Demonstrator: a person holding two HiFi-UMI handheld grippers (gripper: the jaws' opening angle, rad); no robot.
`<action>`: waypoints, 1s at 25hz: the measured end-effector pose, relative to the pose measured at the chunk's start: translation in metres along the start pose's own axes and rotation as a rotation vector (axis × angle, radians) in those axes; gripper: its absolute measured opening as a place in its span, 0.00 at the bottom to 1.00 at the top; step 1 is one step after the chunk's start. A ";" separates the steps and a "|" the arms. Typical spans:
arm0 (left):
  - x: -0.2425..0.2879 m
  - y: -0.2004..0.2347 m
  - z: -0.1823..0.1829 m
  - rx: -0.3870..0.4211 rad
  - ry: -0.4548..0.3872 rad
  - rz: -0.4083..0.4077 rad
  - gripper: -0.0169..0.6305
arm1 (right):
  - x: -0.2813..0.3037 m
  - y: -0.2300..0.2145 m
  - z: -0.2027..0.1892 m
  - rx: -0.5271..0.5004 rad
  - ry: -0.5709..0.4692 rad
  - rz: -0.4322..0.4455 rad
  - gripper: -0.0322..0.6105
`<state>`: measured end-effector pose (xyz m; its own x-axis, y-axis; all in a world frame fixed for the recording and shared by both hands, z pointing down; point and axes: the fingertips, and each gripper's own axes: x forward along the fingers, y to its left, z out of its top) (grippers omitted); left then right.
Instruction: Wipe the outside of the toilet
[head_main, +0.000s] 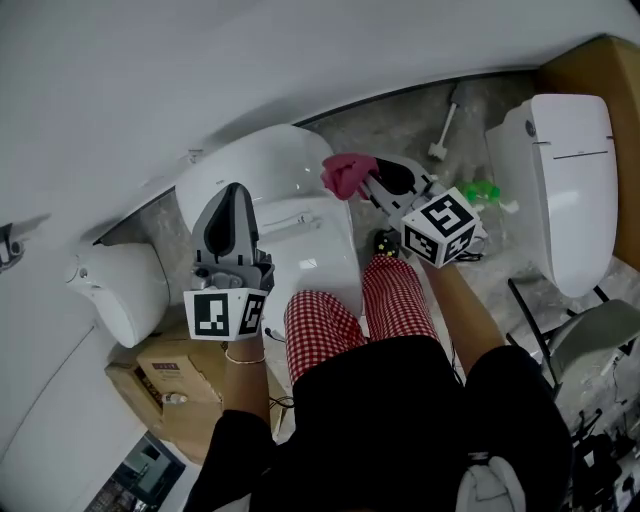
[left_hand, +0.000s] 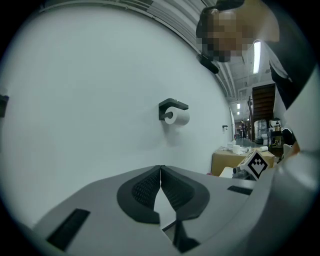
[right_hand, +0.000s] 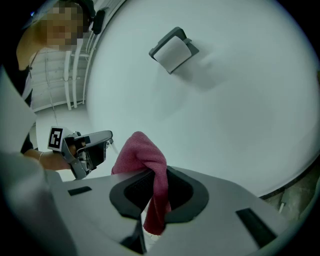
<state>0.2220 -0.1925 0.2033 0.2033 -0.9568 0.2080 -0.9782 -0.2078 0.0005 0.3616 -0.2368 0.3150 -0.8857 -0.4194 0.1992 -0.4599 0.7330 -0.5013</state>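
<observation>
A white toilet (head_main: 290, 215) with its lid down stands against the wall, straight below me in the head view. My left gripper (head_main: 230, 203) hangs over its left side, jaws shut and empty; in its own view the left gripper (left_hand: 160, 172) faces the bare wall. My right gripper (head_main: 362, 182) is raised over the toilet's right side, shut on a pink cloth (head_main: 345, 173). In the right gripper view the cloth (right_hand: 147, 170) bunches above the pads and hangs down between them.
A second white toilet (head_main: 560, 180) stands at the right, another white fixture (head_main: 125, 290) at the left. A cardboard box (head_main: 170, 385) sits on the floor by my left arm. A toilet-paper holder (left_hand: 175, 112) is on the wall. A brush (head_main: 443, 130) lies by the wall.
</observation>
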 end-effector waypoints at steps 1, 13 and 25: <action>0.004 0.000 -0.004 -0.006 -0.004 -0.001 0.04 | 0.006 -0.003 -0.005 0.007 0.007 -0.001 0.15; 0.040 0.006 -0.076 -0.050 0.048 -0.057 0.04 | 0.093 -0.030 -0.082 0.019 0.179 -0.075 0.15; 0.051 0.022 -0.090 -0.076 0.044 -0.067 0.04 | 0.142 -0.035 -0.112 -0.173 0.330 -0.157 0.14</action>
<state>0.2071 -0.2277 0.3015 0.2678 -0.9312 0.2474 -0.9632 -0.2534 0.0892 0.2449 -0.2618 0.4547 -0.7640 -0.3594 0.5358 -0.5701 0.7649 -0.2999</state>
